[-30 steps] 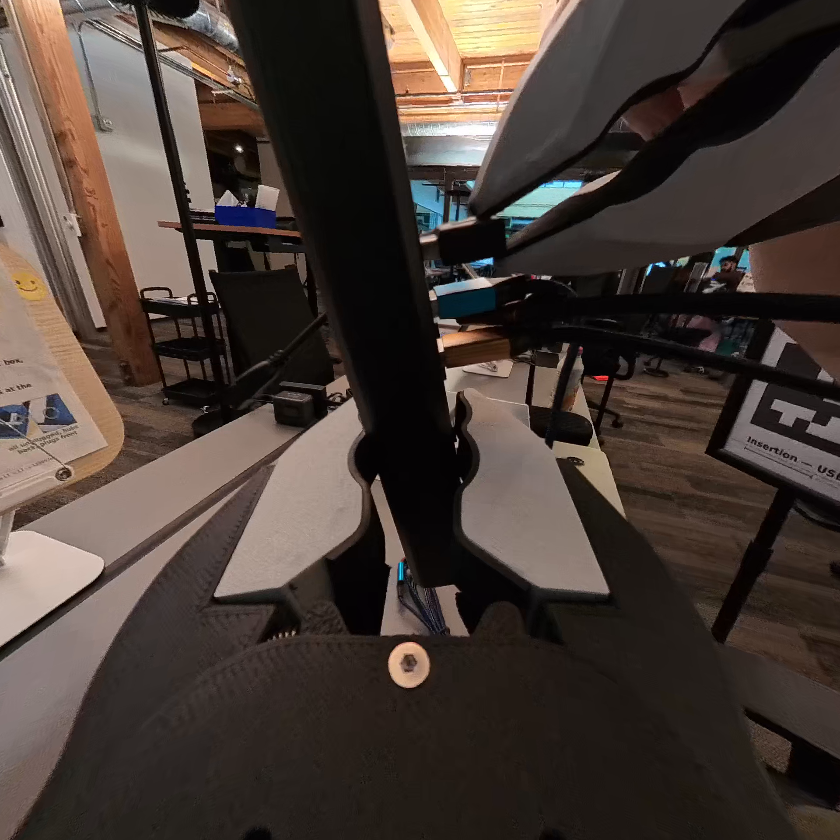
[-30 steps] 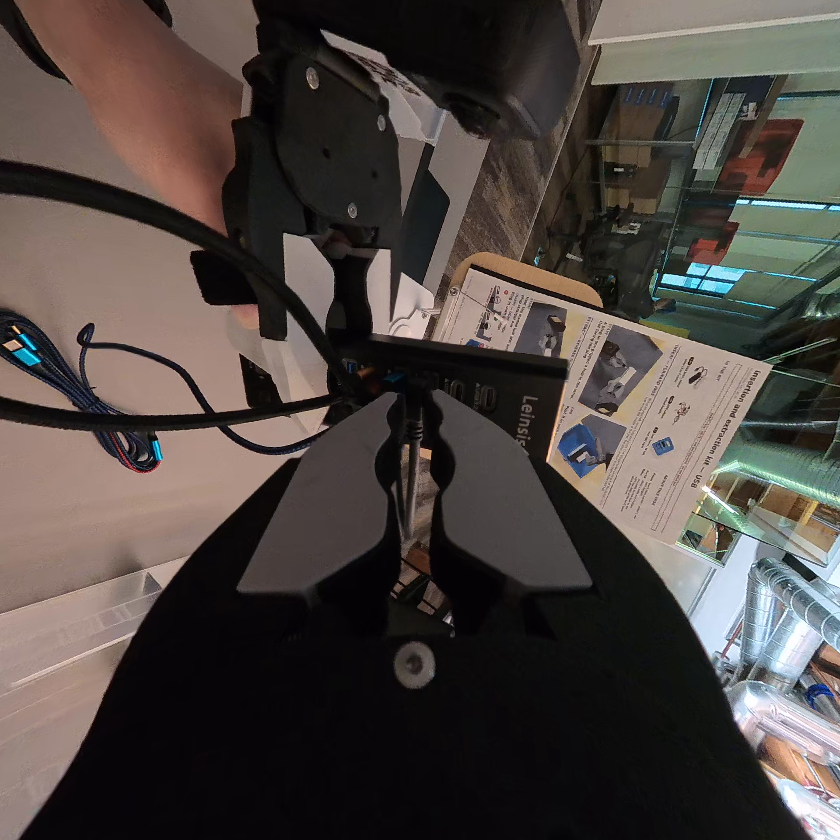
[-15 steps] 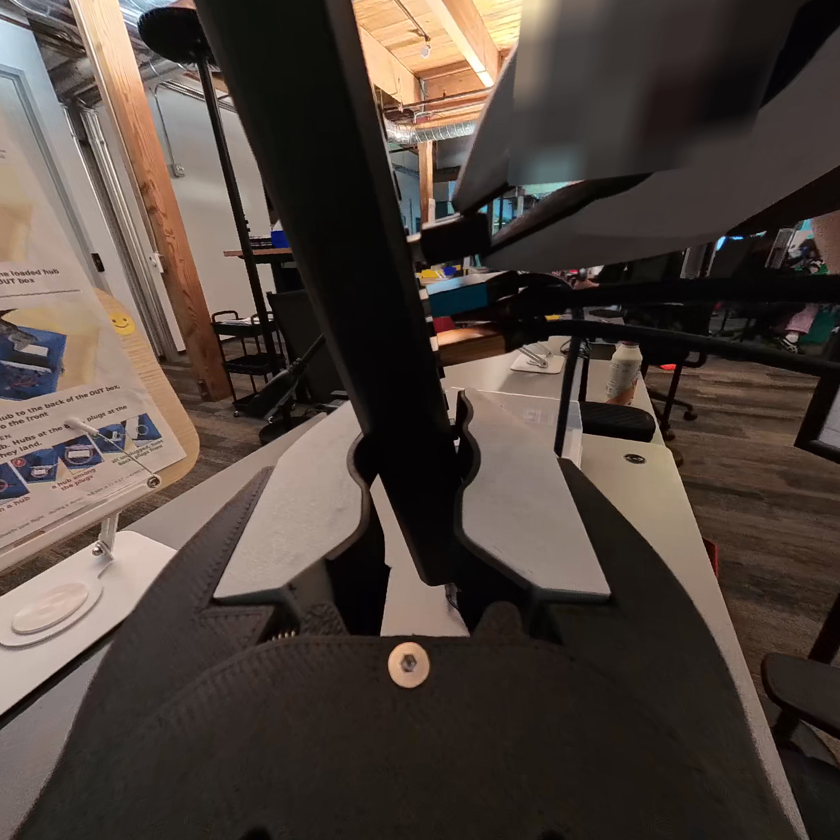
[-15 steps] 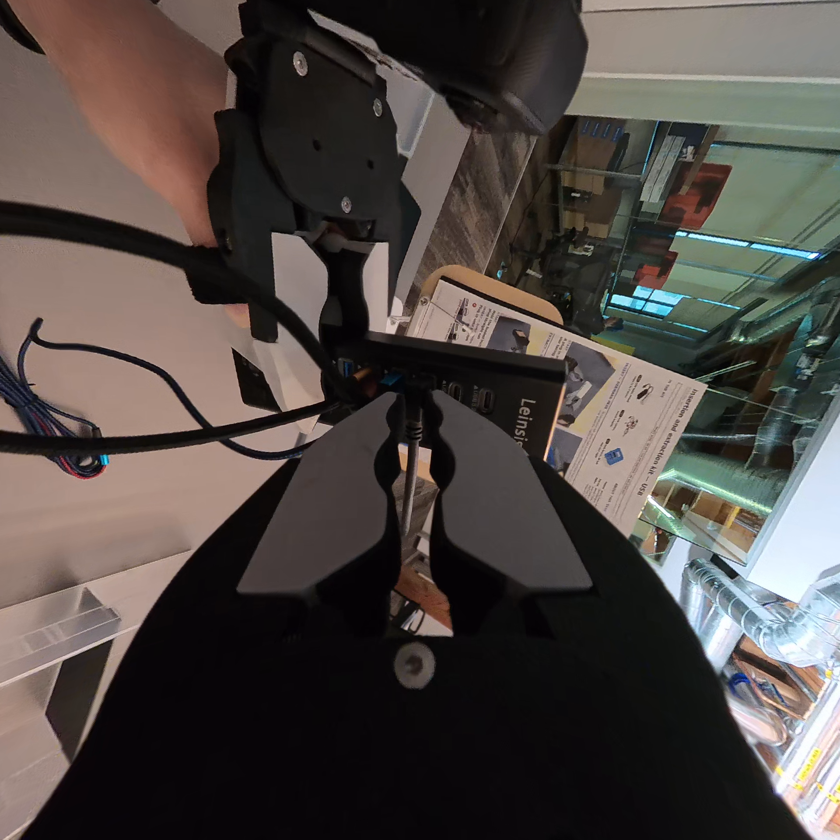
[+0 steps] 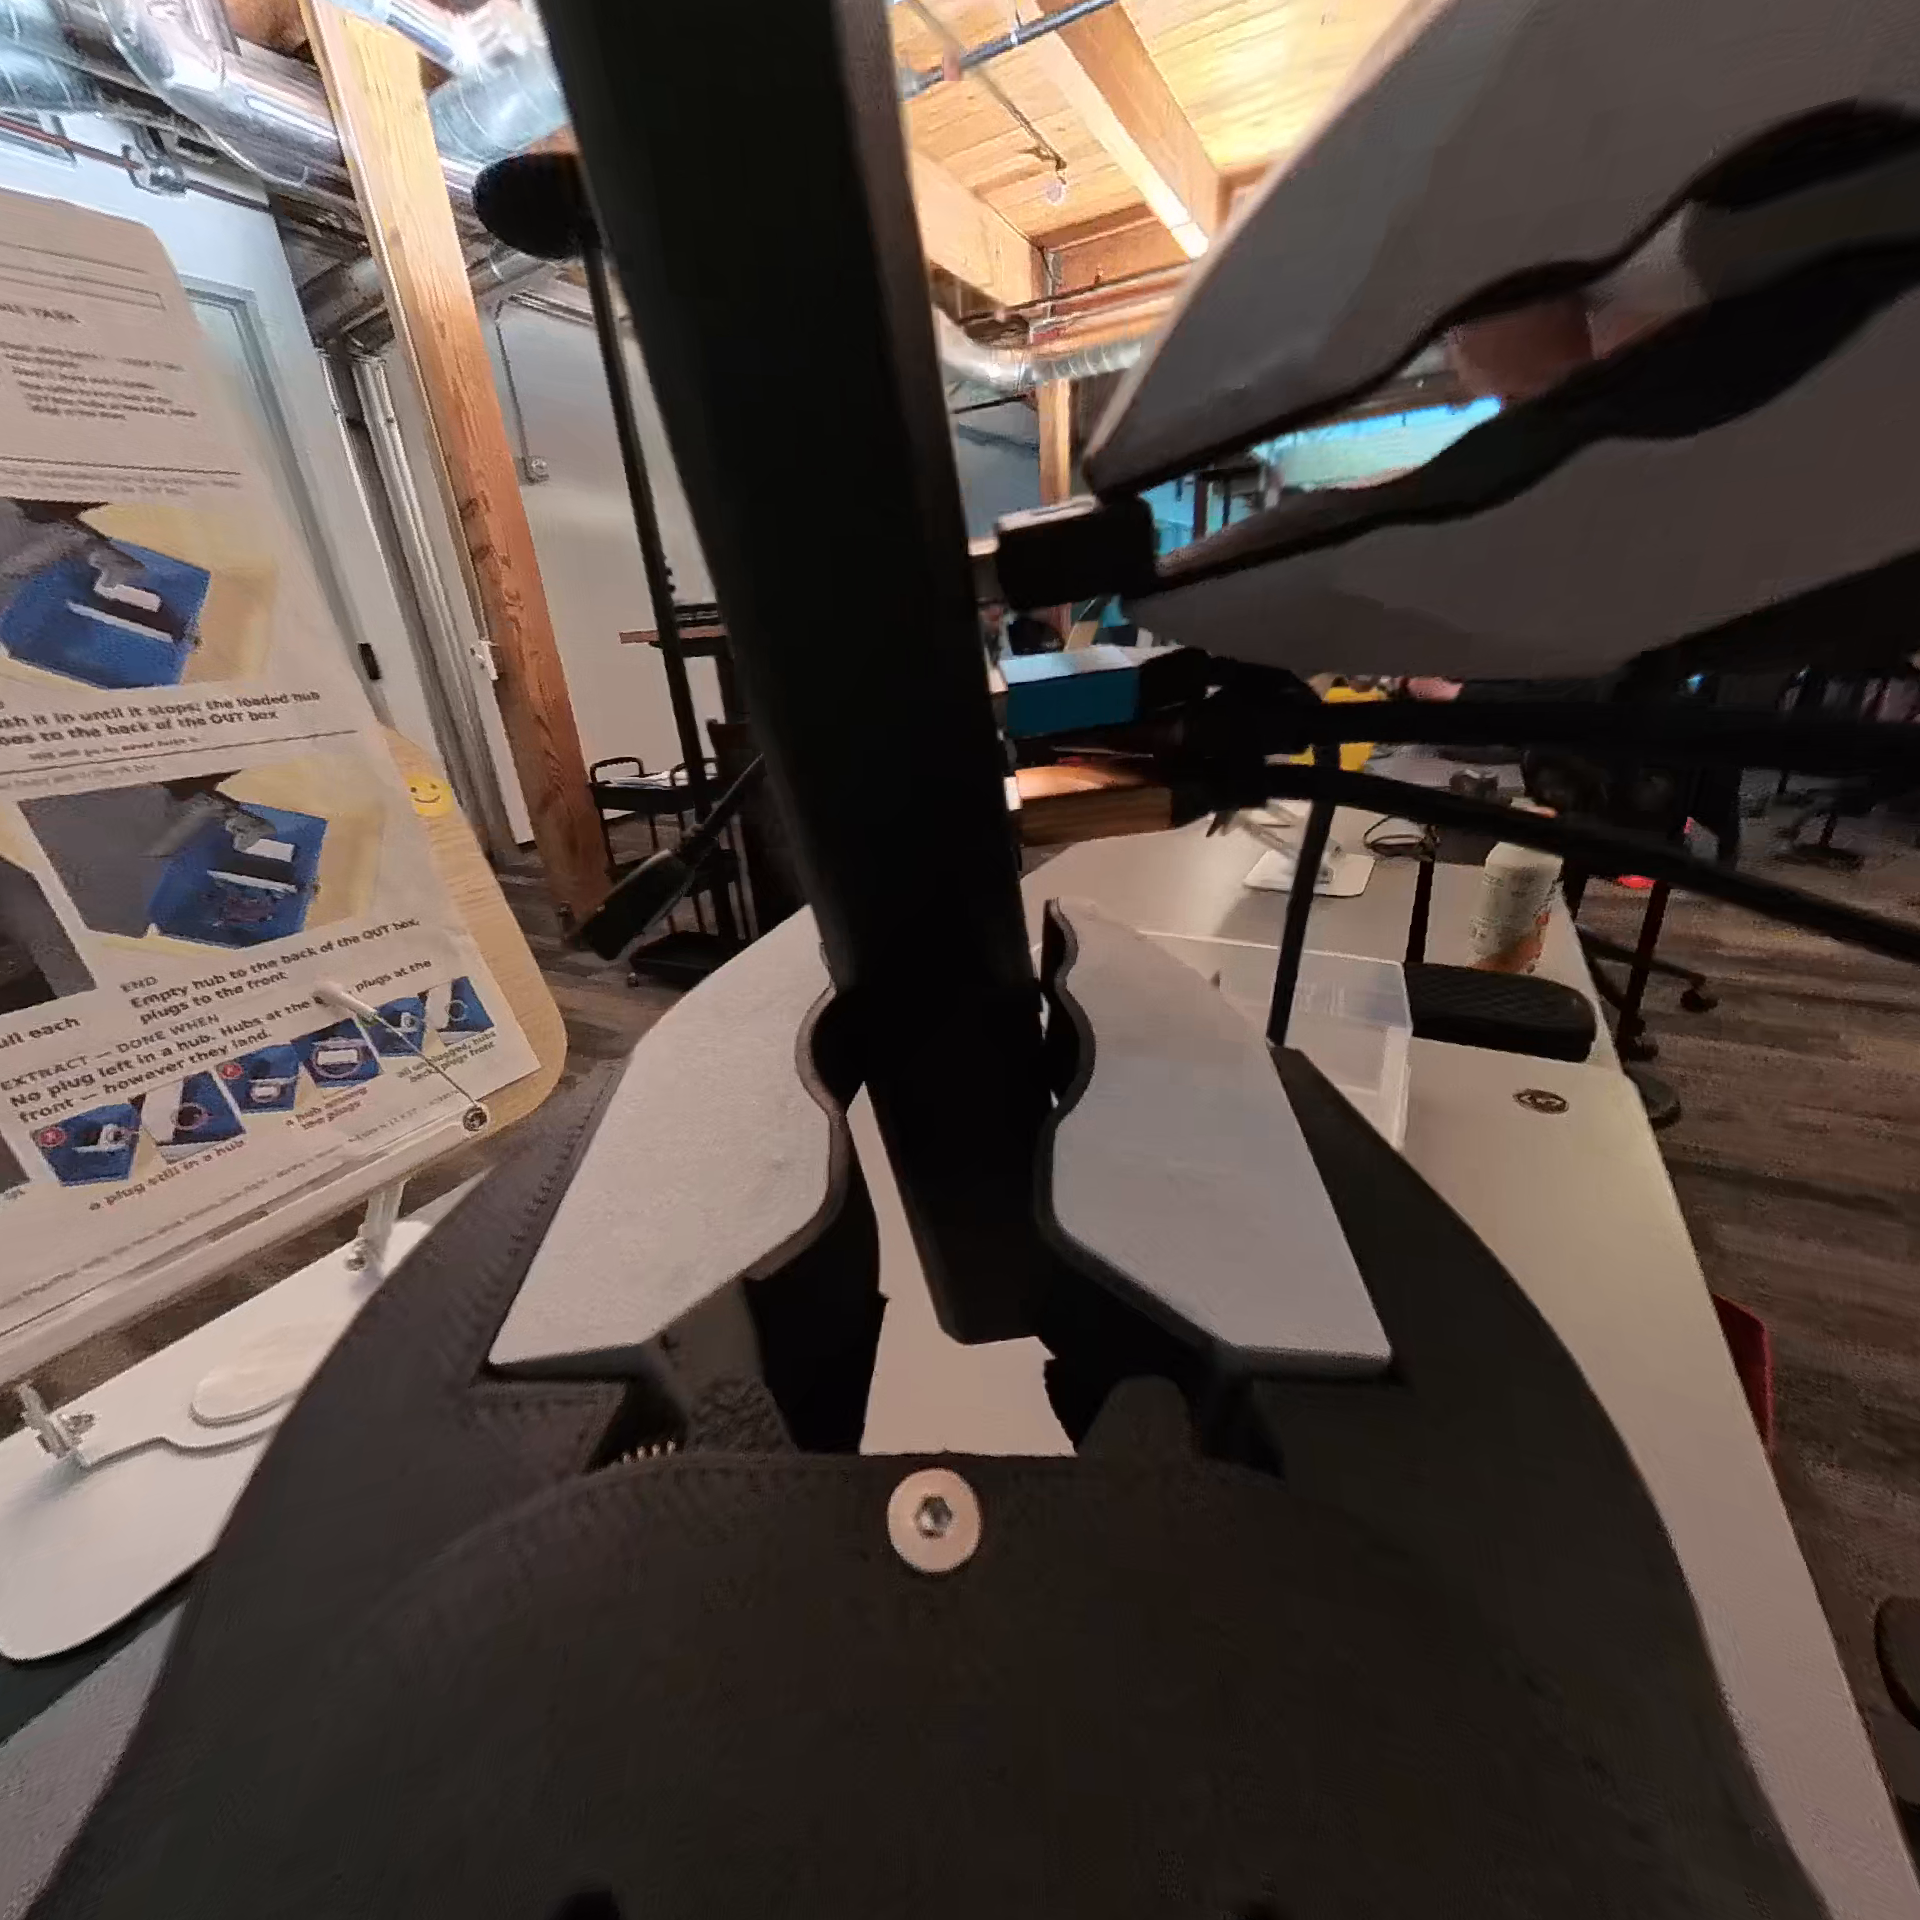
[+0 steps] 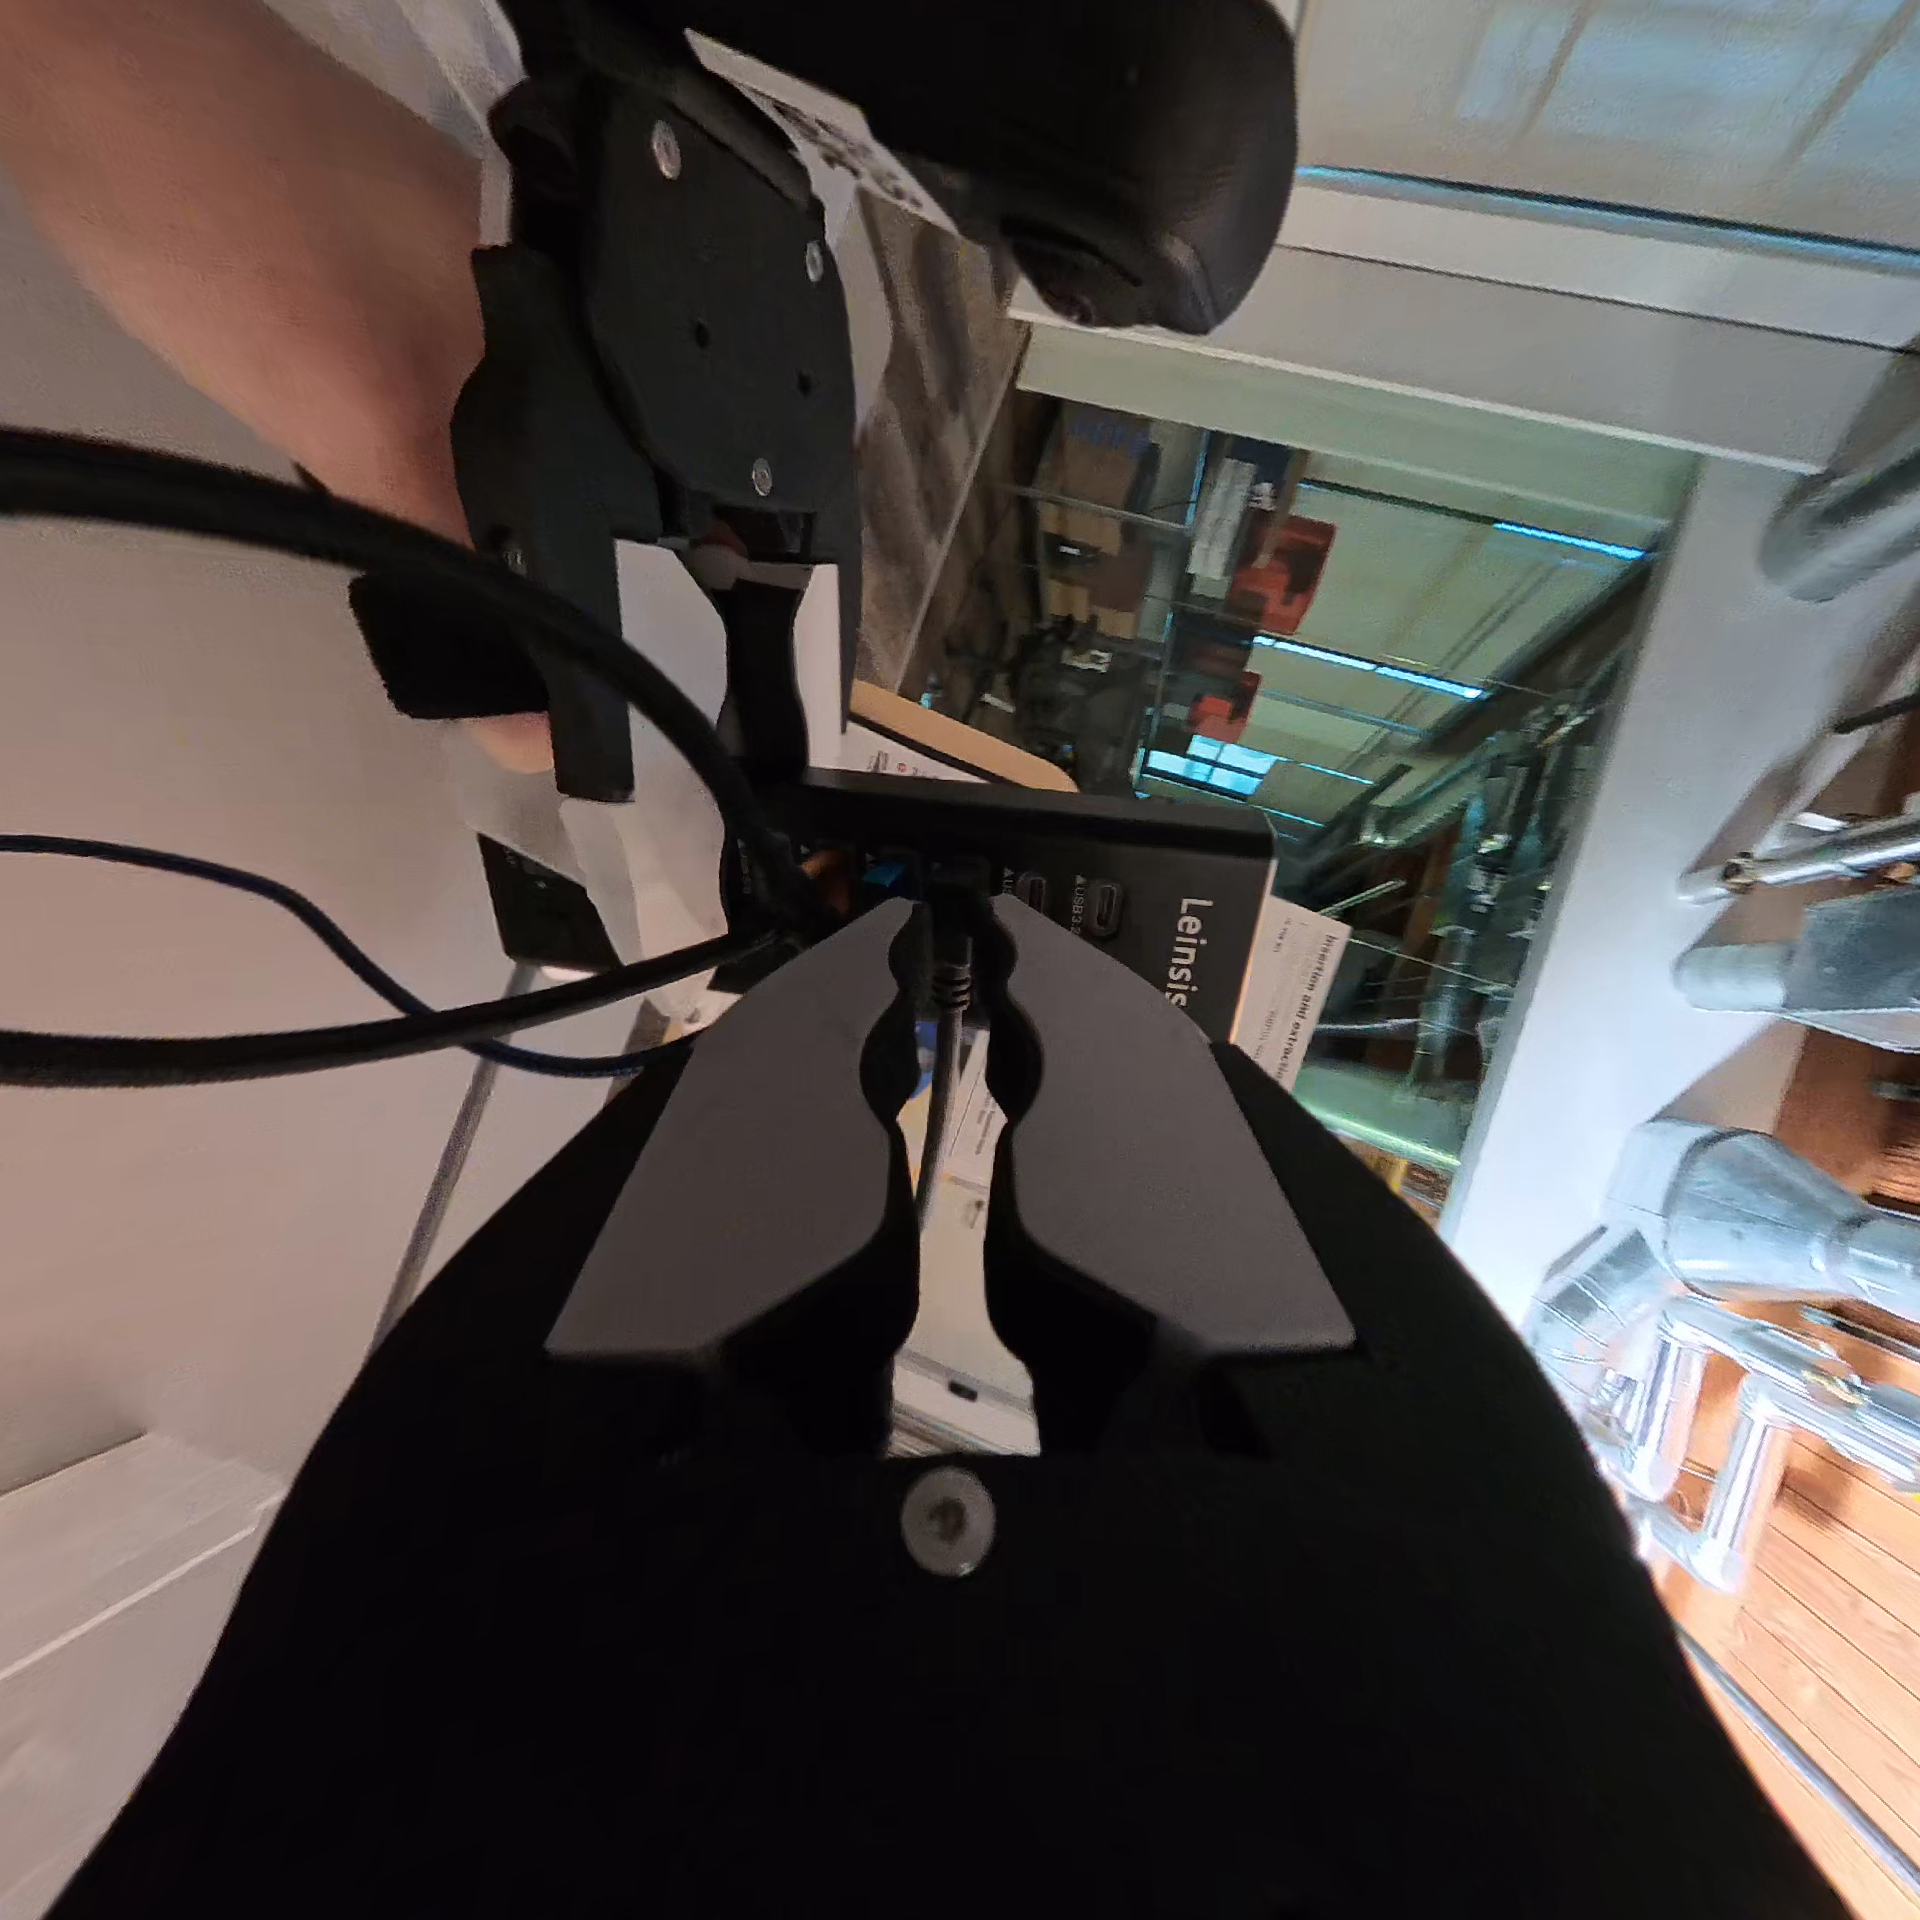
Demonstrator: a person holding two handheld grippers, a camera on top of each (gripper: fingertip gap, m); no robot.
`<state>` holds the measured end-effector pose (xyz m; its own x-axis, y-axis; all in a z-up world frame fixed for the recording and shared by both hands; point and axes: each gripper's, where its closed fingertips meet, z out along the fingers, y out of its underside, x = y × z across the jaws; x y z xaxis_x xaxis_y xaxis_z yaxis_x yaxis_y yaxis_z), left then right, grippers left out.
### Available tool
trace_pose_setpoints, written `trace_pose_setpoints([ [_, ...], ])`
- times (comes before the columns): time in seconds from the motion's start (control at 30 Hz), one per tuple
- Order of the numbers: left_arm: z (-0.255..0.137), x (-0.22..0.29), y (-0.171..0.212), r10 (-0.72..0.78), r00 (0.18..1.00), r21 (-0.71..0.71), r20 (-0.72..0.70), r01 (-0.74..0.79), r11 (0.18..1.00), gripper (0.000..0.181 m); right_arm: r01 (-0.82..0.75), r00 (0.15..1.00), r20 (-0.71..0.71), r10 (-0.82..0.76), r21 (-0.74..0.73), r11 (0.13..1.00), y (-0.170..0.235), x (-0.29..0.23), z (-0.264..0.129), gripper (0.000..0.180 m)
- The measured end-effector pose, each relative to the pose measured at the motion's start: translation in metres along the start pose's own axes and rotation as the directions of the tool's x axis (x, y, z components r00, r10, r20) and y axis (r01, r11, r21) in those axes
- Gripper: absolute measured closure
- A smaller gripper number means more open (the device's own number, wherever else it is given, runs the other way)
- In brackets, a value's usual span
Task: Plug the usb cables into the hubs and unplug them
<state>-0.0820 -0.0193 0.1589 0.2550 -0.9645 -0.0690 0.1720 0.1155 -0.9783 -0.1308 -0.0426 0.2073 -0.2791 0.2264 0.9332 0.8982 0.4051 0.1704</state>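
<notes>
My left gripper (image 5: pixel 940 935) is shut on one end of a long black USB hub (image 5: pixel 831 520) and holds it up off the table. My right gripper (image 6: pixel 951 914) is shut on a black USB plug (image 6: pixel 951 961) that sits at a port on the hub's face (image 6: pixel 1091 842). I cannot tell how deep the plug sits. In the left wrist view the right gripper (image 5: pixel 1558 416) comes in from the upper right with the plug (image 5: pixel 1075 561) against the hub's side. In the right wrist view the left gripper (image 6: pixel 717 395) hangs above the hub. Two thick black cables (image 6: pixel 416 1029) and a thin blue cable (image 6: pixel 312 914) leave the hub's left end.
An instruction sheet on a wooden board (image 5: pixel 208 831) stands on a white stand at the left. A clear plastic box (image 5: pixel 1320 997) and a bottle (image 5: pixel 1512 904) stand on the white table (image 5: pixel 1507 1195). A person's forearm (image 6: pixel 208 260) is behind the left gripper. Spacing between my two grippers at the tips: around 7 cm.
Both grippers have swung together with the hub and plug. The instruction board has come closer in the left view. The blue cable bundle on the table has left the right view.
</notes>
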Motion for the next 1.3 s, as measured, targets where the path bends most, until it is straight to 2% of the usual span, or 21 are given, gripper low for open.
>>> trace_pose_setpoints([
  [0.17, -0.002, -0.002, -0.004, 0.037, 0.999, 0.053, -0.009, -0.037, 0.998, 0.151, 0.027, 0.997, -0.071, -0.028, -0.008, 1.0, -0.006, -0.001, -0.001, 0.172],
  [0.3, -0.002, 0.0, -0.008, -0.014, 0.999, 0.109, -0.038, 0.018, 0.994, 0.152, 0.02, 0.997, -0.077, -0.021, -0.013, 1.0, -0.007, -0.003, -0.001, 0.172],
  [0.43, -0.002, 0.001, -0.004, 0.009, 0.998, 0.09, -0.063, -0.004, 0.996, 0.152, 0.001, 0.997, -0.077, -0.003, -0.018, 1.0, -0.005, -0.006, 0.001, 0.172],
  [0.57, -0.007, 0.001, -0.013, 0.113, 0.993, 0.106, 0.017, -0.114, 0.988, 0.151, -0.048, 0.993, -0.11, 0.052, 0.035, 0.998, -0.009, 0.0, -0.006, 0.171],
  [0.93, -0.013, 0.002, -0.018, 0.258, 0.96, 0.054, 0.108, -0.265, 0.963, 0.15, 0.003, 0.982, -0.187, 0.01, 0.068, 0.998, -0.014, 0.002, -0.015, 0.172],
  [1.07, -0.013, -0.001, -0.018, 0.273, 0.951, 0.042, 0.145, -0.282, 0.958, 0.15, 0.027, 0.976, -0.215, -0.021, 0.024, 0.999, -0.011, 0.002, -0.014, 0.172],
  [1.2, -0.015, -0.009, -0.018, 0.32, 0.926, -0.001, 0.199, -0.326, 0.945, 0.15, -0.012, 0.982, -0.186, 0.014, 0.008, 1.0, -0.009, 0.002, -0.011, 0.172],
  [1.3, -0.015, -0.009, -0.018, 0.288, 0.937, 0.01, 0.196, -0.296, 0.955, 0.15, -0.011, 0.981, -0.193, 0.015, 0.018, 1.0, -0.01, 0.005, -0.009, 0.172],
])
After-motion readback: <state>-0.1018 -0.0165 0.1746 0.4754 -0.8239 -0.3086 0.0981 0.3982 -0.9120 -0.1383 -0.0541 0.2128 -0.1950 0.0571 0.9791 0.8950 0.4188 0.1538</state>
